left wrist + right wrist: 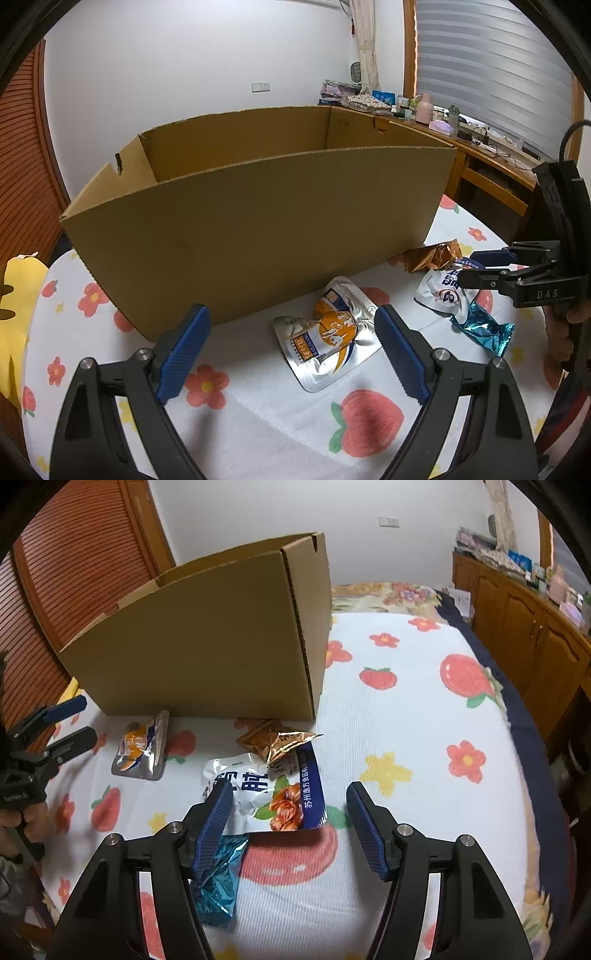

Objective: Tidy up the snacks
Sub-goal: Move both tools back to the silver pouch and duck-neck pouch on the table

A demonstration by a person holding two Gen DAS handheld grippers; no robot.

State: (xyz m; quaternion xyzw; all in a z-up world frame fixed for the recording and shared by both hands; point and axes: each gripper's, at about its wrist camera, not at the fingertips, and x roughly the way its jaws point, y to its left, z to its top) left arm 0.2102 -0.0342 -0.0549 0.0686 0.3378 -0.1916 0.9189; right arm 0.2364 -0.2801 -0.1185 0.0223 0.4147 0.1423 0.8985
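Silver pouch [327, 334] btwn open left jaws, untouched

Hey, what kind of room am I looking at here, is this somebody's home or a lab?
Most likely a home bedroom. The cardboard box and snack packets lie on a bed with a fruit-and-flower blanket, a cluttered wooden cabinet runs along the wall, and a window with striped blinds has a curtain beside it.

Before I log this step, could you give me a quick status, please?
Left gripper open over silver-orange pouch. Right gripper open above white-blue packet. Four snacks outside cardboard box. Nothing blocking.
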